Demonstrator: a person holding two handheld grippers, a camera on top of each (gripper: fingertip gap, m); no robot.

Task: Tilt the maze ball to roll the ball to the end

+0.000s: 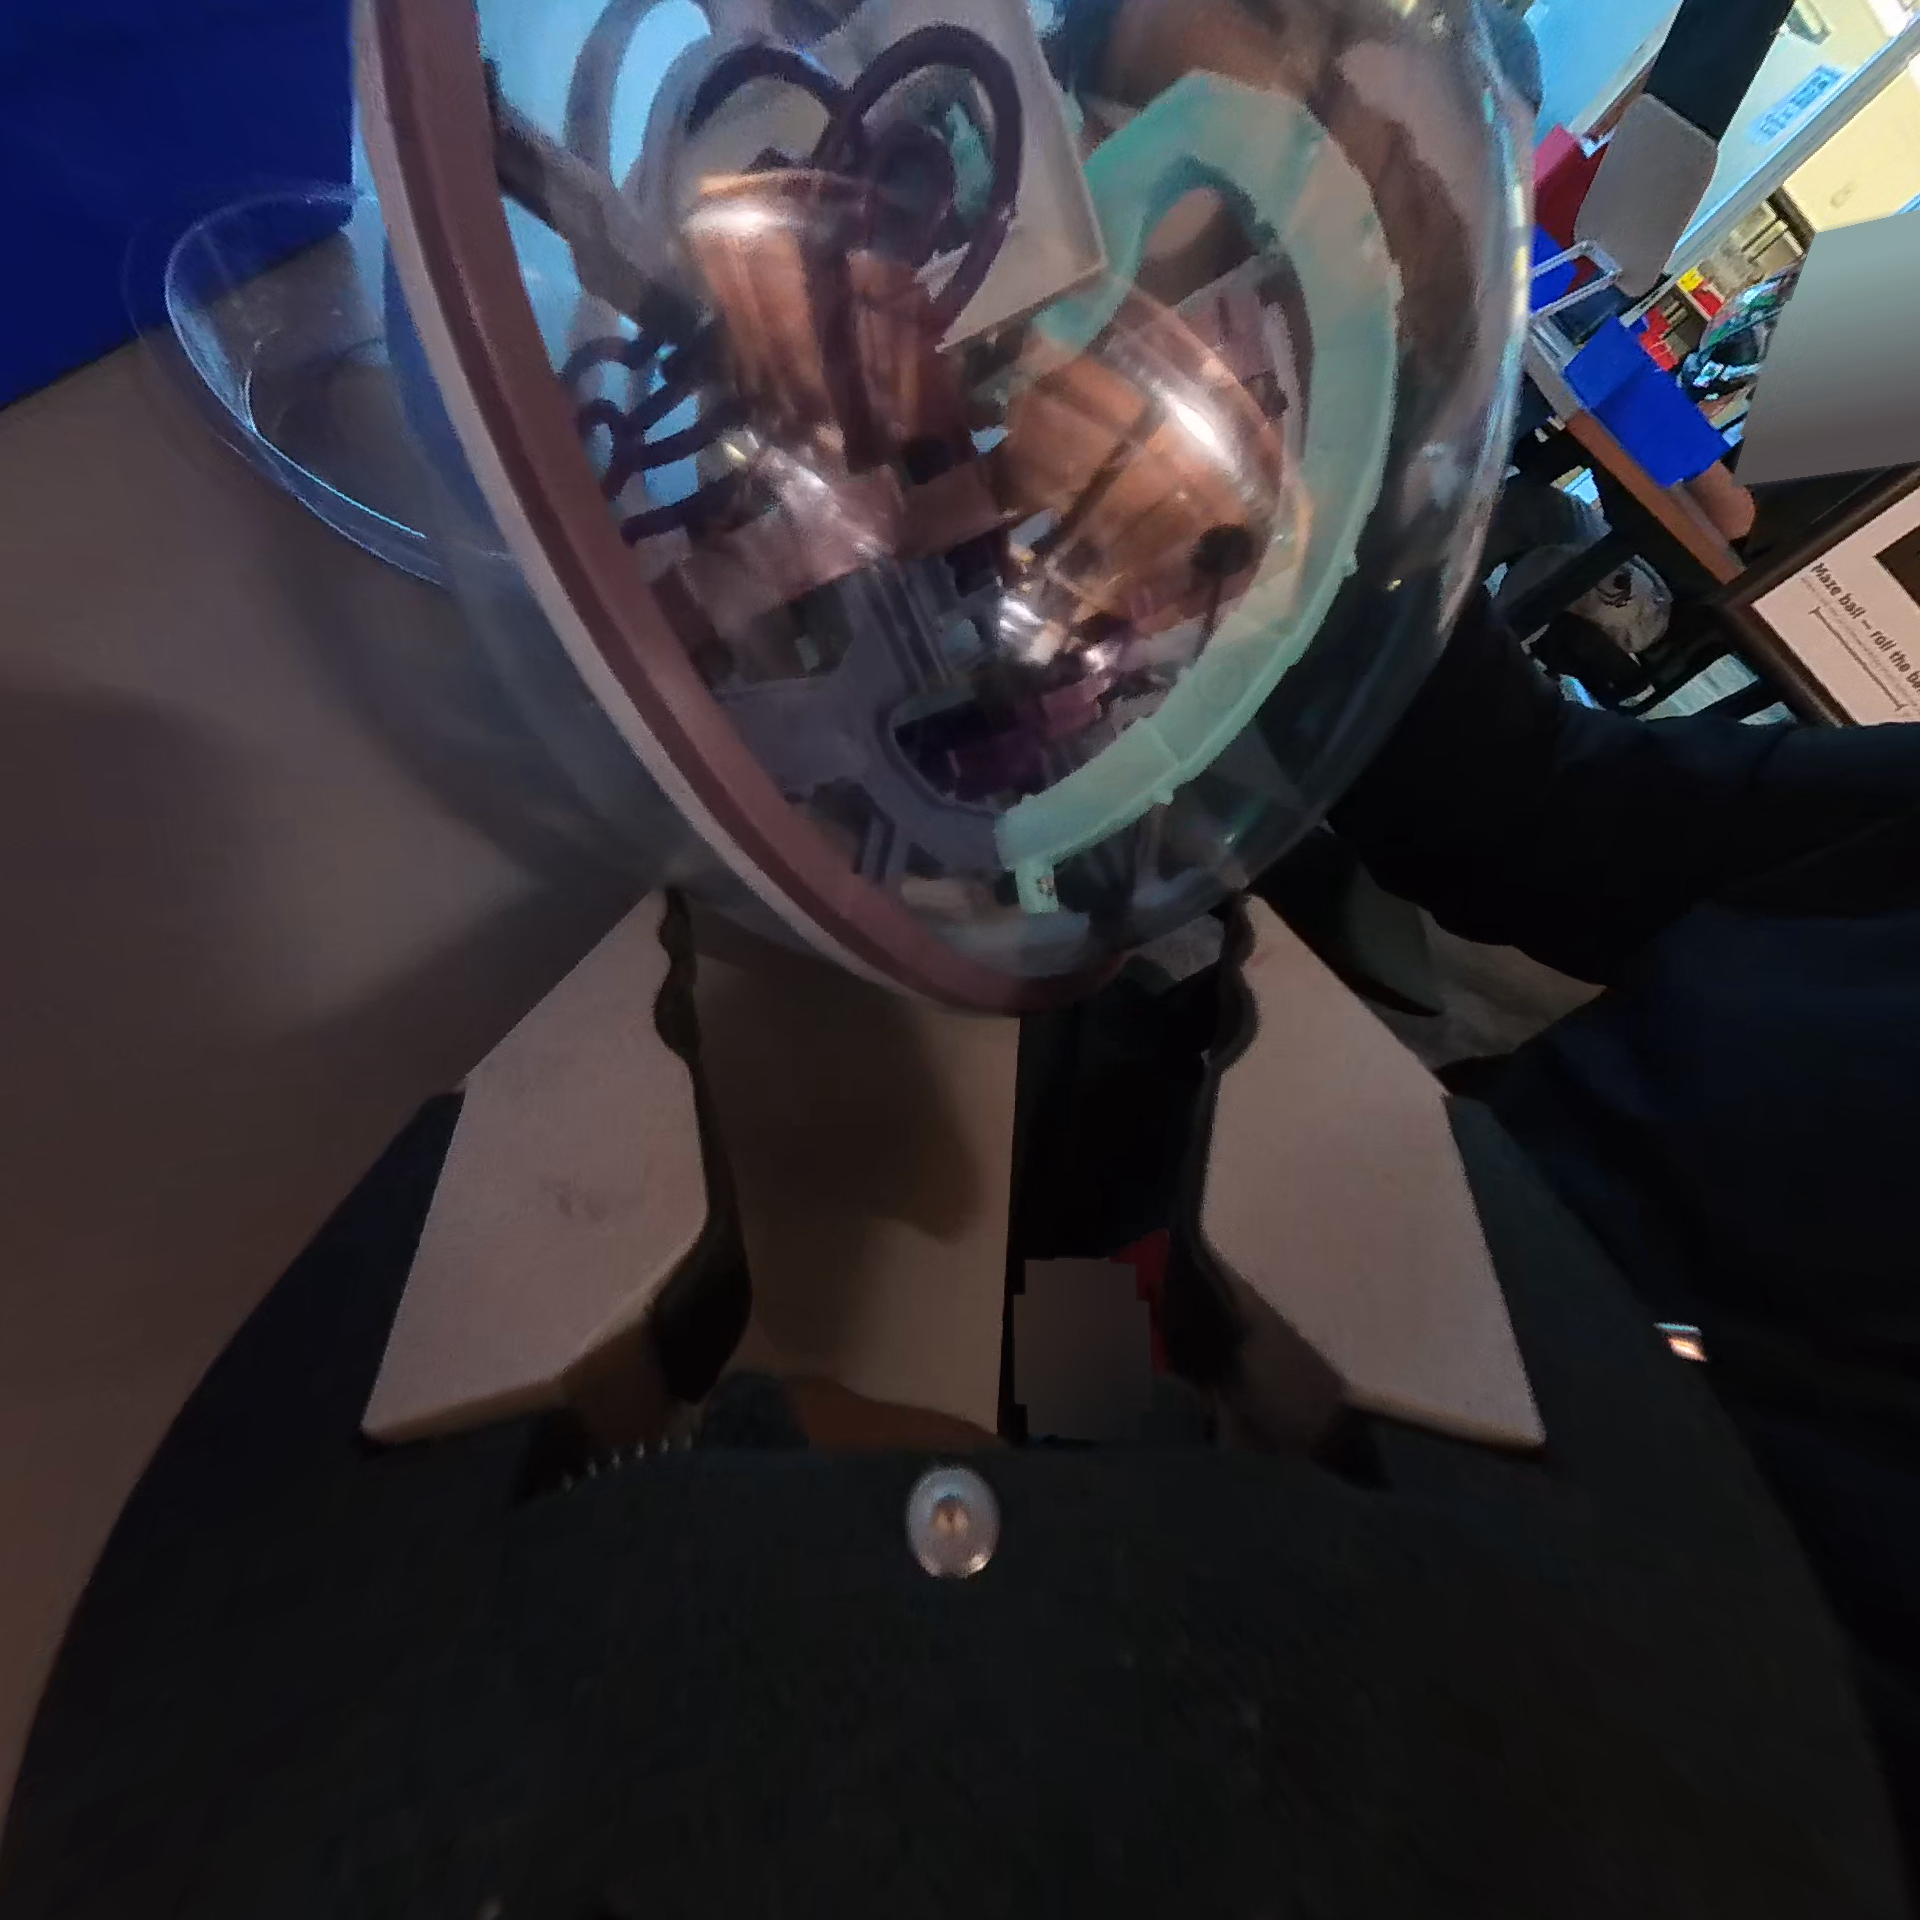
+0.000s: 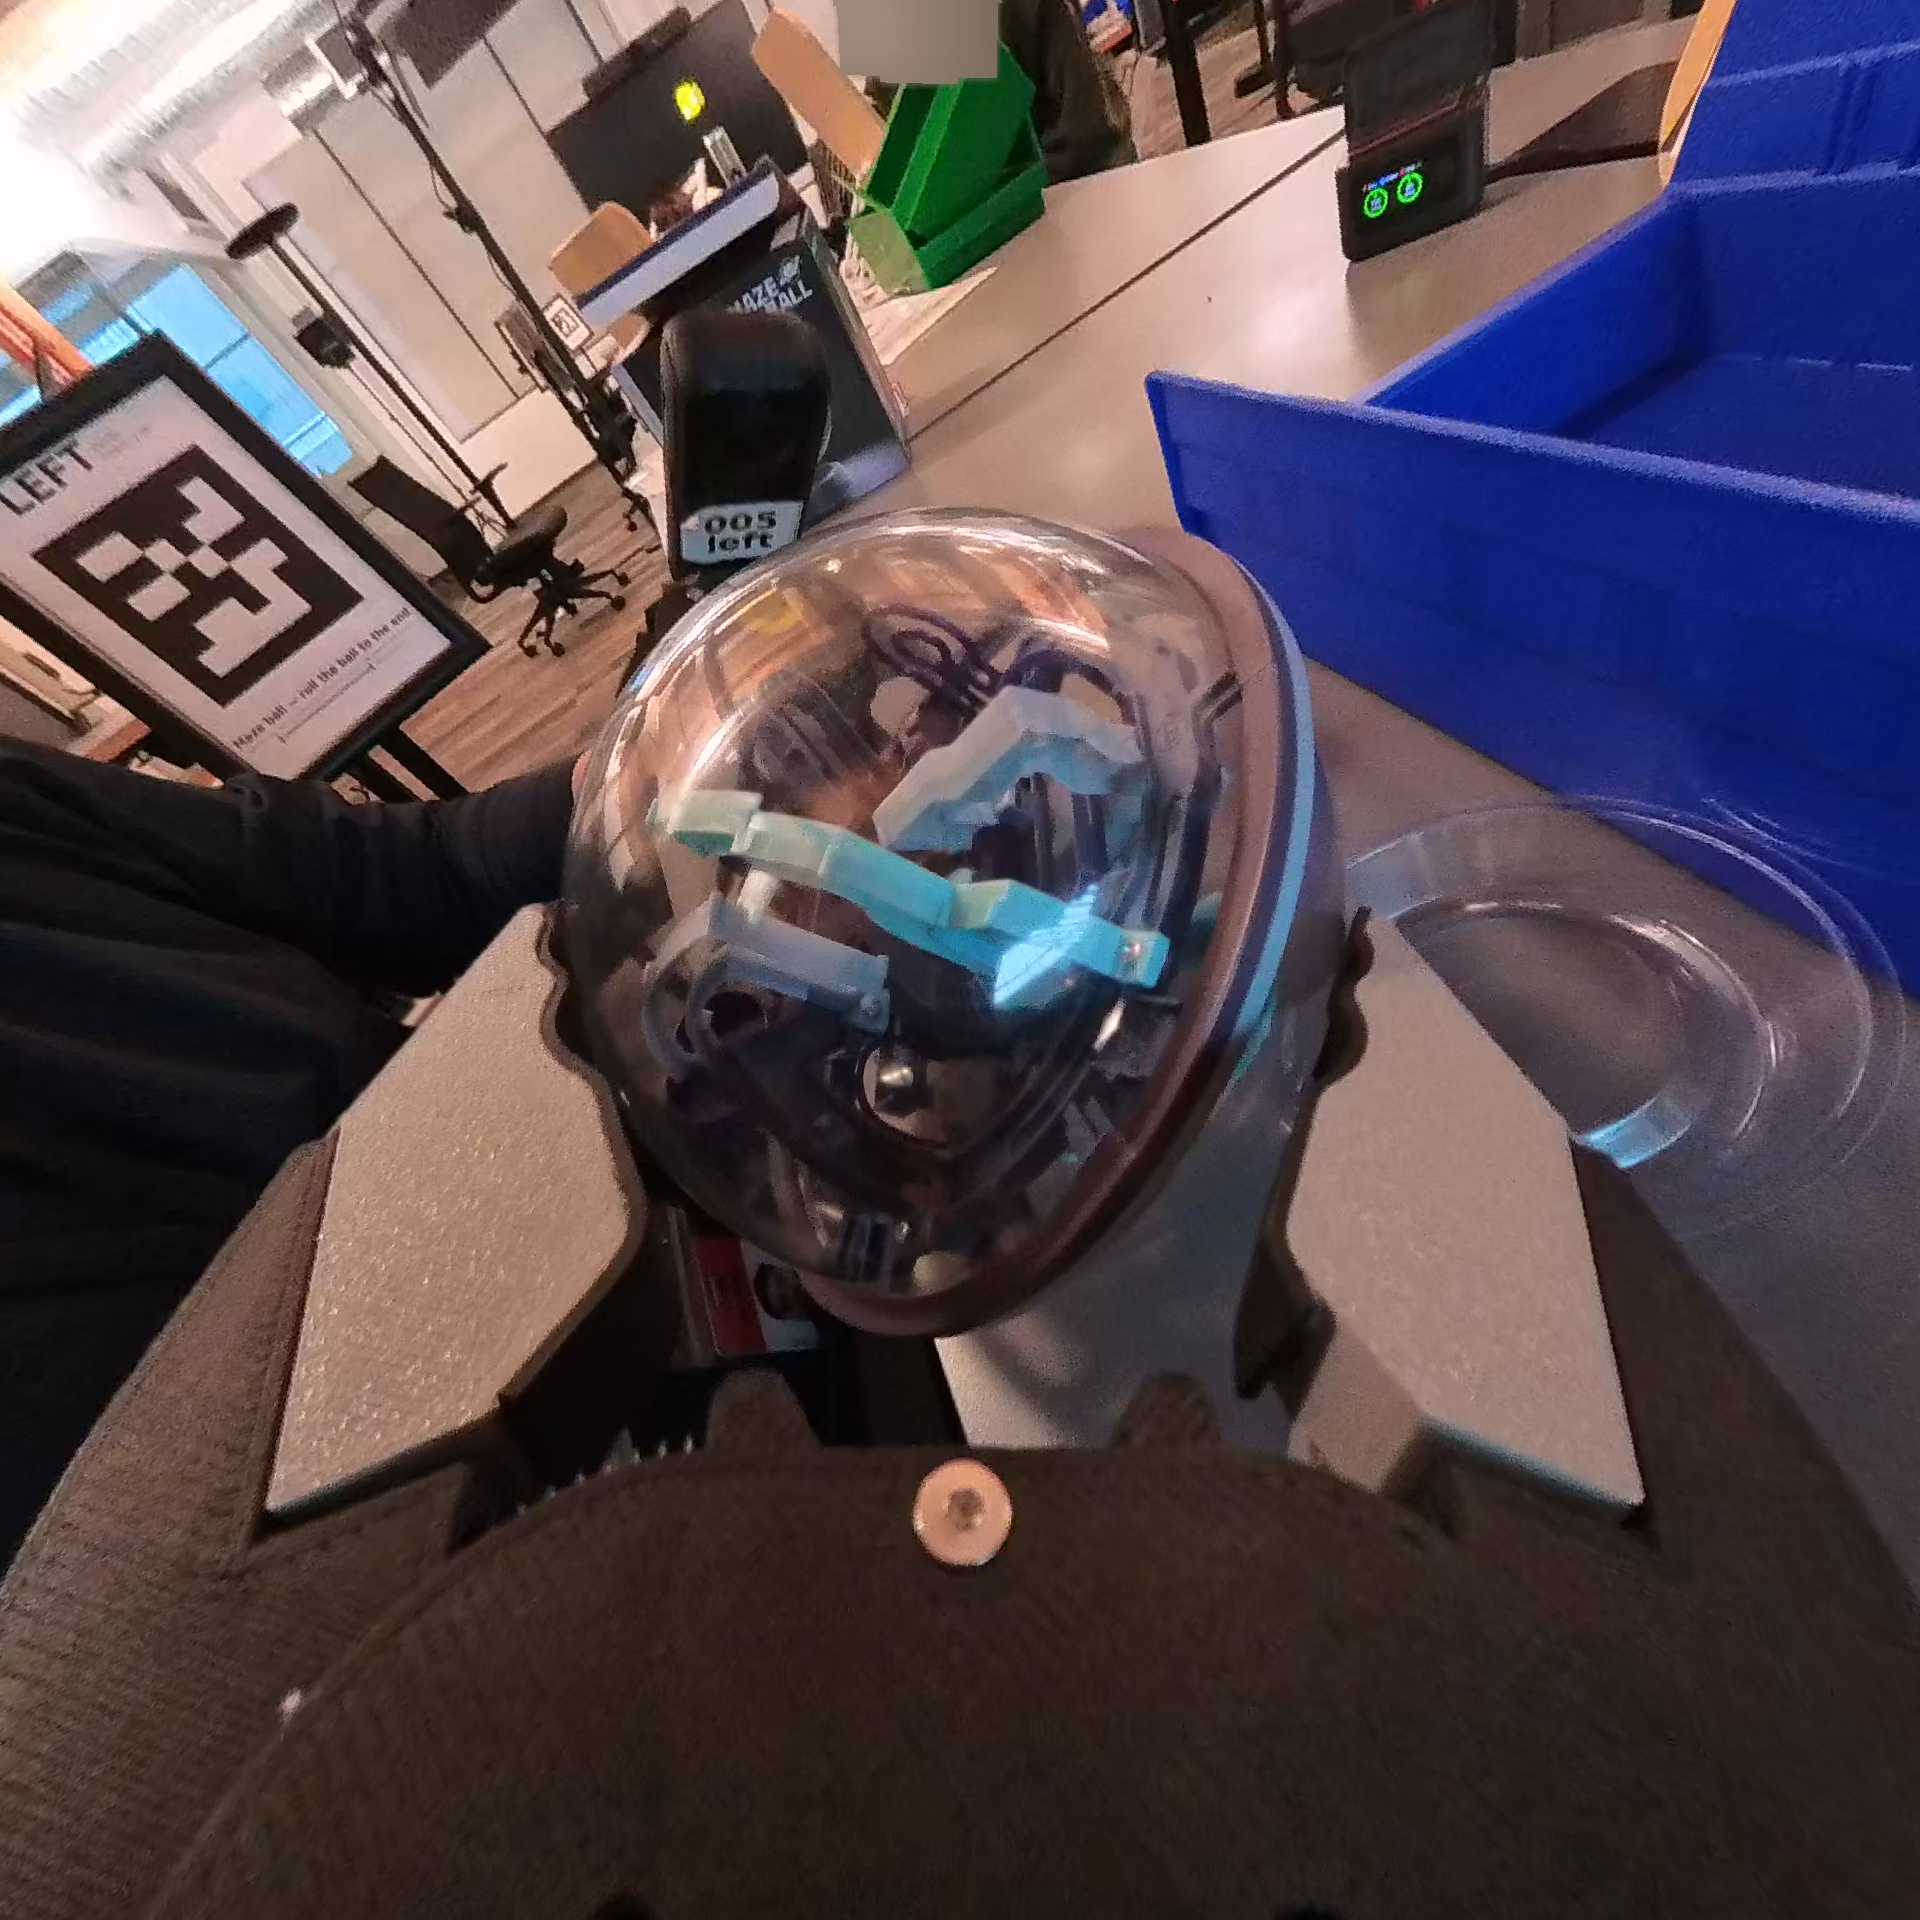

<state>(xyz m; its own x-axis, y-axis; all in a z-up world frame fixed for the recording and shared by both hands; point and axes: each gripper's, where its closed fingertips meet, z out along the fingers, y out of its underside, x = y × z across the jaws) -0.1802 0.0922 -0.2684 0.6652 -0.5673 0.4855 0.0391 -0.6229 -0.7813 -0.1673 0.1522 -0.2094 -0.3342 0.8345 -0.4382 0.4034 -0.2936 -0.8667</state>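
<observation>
Both grippers [image 1: 956, 914] [image 2: 951, 997] clamped around tilted maze ball [image 2: 935, 914].

Your maze ball [image 2: 935, 935] sits between the fingers of your right gripper [image 2: 951, 997], off the table [image 2: 1091, 395]. Just right of it a clear dish [image 2: 1662, 987] lies on the table, with a bin [image 2: 1558, 540] behind; far left stands a sign [image 2: 208, 561]

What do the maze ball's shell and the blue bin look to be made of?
Maze ball shell: seemingly clear glossy hard plastic; inner tracks show through and highlights glare on it. Blue bin: likely opaque moulded plastic, semi-matte, with soft sheen on thick, even walls.
</observation>
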